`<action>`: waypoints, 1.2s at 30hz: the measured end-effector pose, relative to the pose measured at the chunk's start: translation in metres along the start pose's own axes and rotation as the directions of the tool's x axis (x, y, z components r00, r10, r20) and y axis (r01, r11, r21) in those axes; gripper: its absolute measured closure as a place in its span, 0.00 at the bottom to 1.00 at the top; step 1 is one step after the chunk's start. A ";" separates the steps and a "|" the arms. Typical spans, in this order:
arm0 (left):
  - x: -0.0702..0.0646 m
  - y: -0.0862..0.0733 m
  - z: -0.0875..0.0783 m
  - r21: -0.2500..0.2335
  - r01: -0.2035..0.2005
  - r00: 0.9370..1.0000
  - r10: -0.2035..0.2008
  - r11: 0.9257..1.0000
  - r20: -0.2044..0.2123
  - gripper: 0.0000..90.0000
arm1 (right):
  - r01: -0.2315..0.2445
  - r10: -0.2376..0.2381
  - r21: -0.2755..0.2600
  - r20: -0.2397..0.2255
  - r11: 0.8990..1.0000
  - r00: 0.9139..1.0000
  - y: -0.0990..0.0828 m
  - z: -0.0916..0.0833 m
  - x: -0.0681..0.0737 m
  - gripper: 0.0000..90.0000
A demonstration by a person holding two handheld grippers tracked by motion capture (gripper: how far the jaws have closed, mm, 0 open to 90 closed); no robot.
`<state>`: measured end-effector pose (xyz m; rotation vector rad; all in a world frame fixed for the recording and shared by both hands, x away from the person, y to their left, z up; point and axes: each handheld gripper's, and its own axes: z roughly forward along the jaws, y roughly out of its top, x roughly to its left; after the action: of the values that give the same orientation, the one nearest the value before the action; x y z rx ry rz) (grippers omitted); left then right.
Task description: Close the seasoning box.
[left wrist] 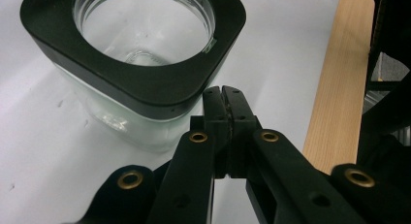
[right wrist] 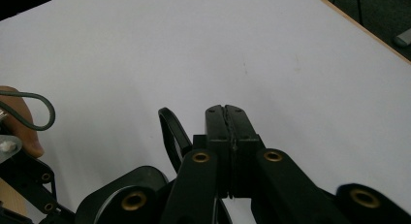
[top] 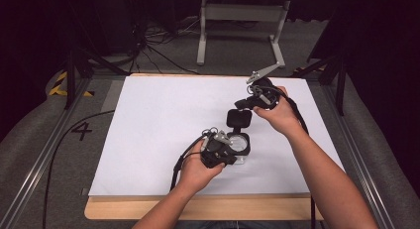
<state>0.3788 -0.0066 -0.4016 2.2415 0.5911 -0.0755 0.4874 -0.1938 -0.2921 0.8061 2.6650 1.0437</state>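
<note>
Forearms enter at the bottom of the high view, each hand with a gripper near a glass jar.
High view: the left gripper point(top: 233, 152) is at the jar point(top: 241, 144), low centre of the white sheet point(top: 158, 120); the right gripper point(top: 242, 106) seems to carry a black lid point(top: 238, 118) just above the jar, though the grip itself is hidden. Left gripper view: jaws pressed together and empty, just beside the jar's black collar point(left wrist: 145, 83); the jar stands upright, mouth and long axis pointing up. Right gripper view: jaws look closed; the lid's edge point(right wrist: 172, 132) shows left of them. Probably the lid is kept level and centred over the mouth.
</note>
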 end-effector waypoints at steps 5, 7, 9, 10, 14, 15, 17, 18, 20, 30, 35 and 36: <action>-0.001 0.001 0.003 -0.010 0.007 1.000 -0.007 1.000 0.004 1.00 | 0.007 -0.007 0.000 -0.001 1.000 1.000 0.000 -0.001 0.002 1.00; -0.001 0.001 0.003 -0.011 0.006 1.000 -0.006 1.000 0.003 1.00 | 0.010 -0.010 -0.001 -0.005 1.000 1.000 0.000 -0.002 0.004 1.00; -0.001 0.001 0.003 -0.012 0.009 1.000 -0.009 1.000 0.007 1.00 | 0.010 -0.010 -0.006 -0.014 1.000 1.000 0.000 -0.002 0.005 1.00; -0.001 0.001 0.003 -0.011 0.011 1.000 -0.011 1.000 0.009 1.00 | 0.020 -0.020 -0.003 -0.002 1.000 1.000 0.000 -0.002 0.007 1.00; -0.001 0.001 0.003 -0.011 0.013 1.000 -0.013 1.000 0.007 1.00 | 0.032 -0.032 -0.002 -0.011 0.999 0.999 -0.002 -0.004 0.012 1.00; -0.001 0.001 0.003 -0.011 0.012 1.000 -0.012 1.000 0.007 1.00 | 0.036 -0.036 0.000 -0.021 0.999 0.999 -0.003 -0.005 0.014 1.00; 0.000 0.001 0.003 -0.010 0.008 1.000 -0.008 1.000 0.005 1.00 | 0.044 -0.044 0.004 -0.027 0.999 0.999 -0.005 -0.005 0.019 1.00; 0.000 0.001 0.002 -0.008 0.008 1.000 -0.008 1.000 0.003 1.00 | 0.048 -0.047 0.005 -0.030 0.999 0.998 -0.005 -0.005 0.020 1.00; 0.000 0.001 0.002 -0.003 0.006 1.000 -0.006 1.000 0.003 1.00 | 0.057 -0.057 0.006 -0.041 0.998 0.998 -0.008 -0.006 0.025 1.00; -0.001 0.001 0.003 -0.009 0.005 1.000 -0.005 1.000 0.000 1.00 | 0.088 -0.087 0.020 -0.070 0.996 0.994 -0.021 -0.007 0.040 1.00; -0.001 0.001 0.003 -0.009 0.005 1.000 -0.005 1.000 -0.001 1.00 | 0.091 -0.088 0.030 -0.090 0.995 0.992 -0.029 -0.003 0.044 1.00; -0.001 0.001 0.003 -0.010 0.004 1.000 -0.004 1.000 0.000 1.00 | 0.090 -0.086 0.036 -0.091 0.995 0.992 -0.031 -0.002 0.045 1.00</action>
<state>0.3786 -0.0093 -0.4028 2.2310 0.5946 -0.0747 0.4356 -0.1894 -0.3097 0.6567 2.7762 1.0314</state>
